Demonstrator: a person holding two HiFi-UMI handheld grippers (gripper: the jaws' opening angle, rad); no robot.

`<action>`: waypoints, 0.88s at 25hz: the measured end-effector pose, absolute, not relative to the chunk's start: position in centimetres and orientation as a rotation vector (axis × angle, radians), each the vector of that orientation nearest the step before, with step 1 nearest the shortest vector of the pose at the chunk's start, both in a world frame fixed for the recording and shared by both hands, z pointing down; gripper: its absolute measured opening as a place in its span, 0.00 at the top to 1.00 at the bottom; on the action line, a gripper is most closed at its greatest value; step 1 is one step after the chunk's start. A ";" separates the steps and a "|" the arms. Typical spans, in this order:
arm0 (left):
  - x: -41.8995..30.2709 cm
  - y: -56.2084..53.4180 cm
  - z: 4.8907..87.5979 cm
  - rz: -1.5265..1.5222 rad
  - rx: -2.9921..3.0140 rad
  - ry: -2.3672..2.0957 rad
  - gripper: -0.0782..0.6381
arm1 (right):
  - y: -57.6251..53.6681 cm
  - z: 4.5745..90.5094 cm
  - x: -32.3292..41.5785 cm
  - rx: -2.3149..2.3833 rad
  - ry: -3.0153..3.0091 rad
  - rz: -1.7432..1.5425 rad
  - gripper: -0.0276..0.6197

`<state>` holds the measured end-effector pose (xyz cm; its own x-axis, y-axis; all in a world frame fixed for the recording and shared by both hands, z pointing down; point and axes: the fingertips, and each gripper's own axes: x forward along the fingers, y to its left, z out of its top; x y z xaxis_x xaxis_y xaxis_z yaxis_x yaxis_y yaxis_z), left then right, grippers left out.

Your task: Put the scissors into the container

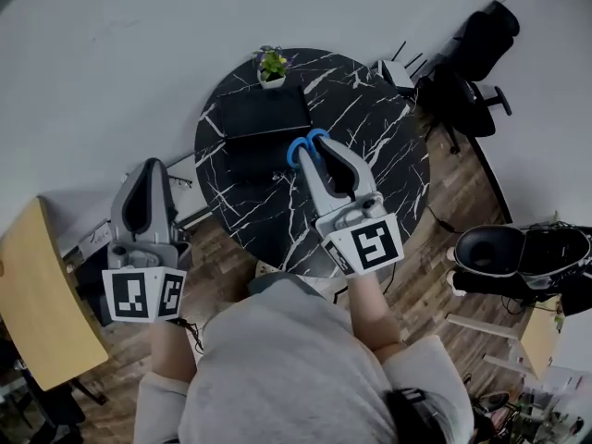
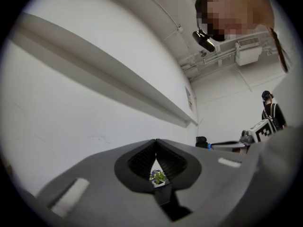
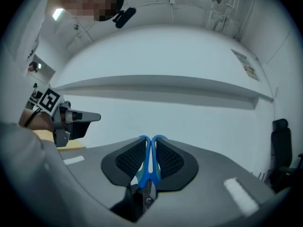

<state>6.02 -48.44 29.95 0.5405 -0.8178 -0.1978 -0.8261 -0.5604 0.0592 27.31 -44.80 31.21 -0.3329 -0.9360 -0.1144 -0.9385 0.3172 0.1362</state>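
The right gripper (image 3: 150,143) is found clenched on the scissors (image 3: 144,174). The blue handles are pinched flat between the ribbed pads, their loops project past the jaw tips, and the blades point back toward the gripper body. The left gripper (image 1: 148,178) is found closed with nothing between its jaws. It is held to the left of the table, clear of its edge.

Progress is judged as partial. The scissors are grasped and held over the middle of the table (image 1: 370,146). Their handles are seen at the near right corner of the container (image 1: 266,116), a flat black box lying on the far left part of the tabletop. Contact between scissors and container cannot be established from these views. Carrying the scissors over the container, lowering them and releasing them are judged outstanding.

The surface is noted as a round black top with white marble veining. A small potted plant (image 1: 271,65) is placed at its far edge, just beyond the container. No other loose items are seen on the top.

The room is recorded as having a wood-plank floor (image 1: 462,202) and a plain pale wall (image 1: 111,54). A black office chair (image 1: 467,58) is seen at the far right. A light wooden desk (image 1: 32,289) is seen at the near left.
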 end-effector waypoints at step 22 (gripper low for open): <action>2.6 -49.3 33.7 0.140 -2.606 1.777 0.81 | -54.0 52.4 22.9 -1.301 3.544 0.465 0.85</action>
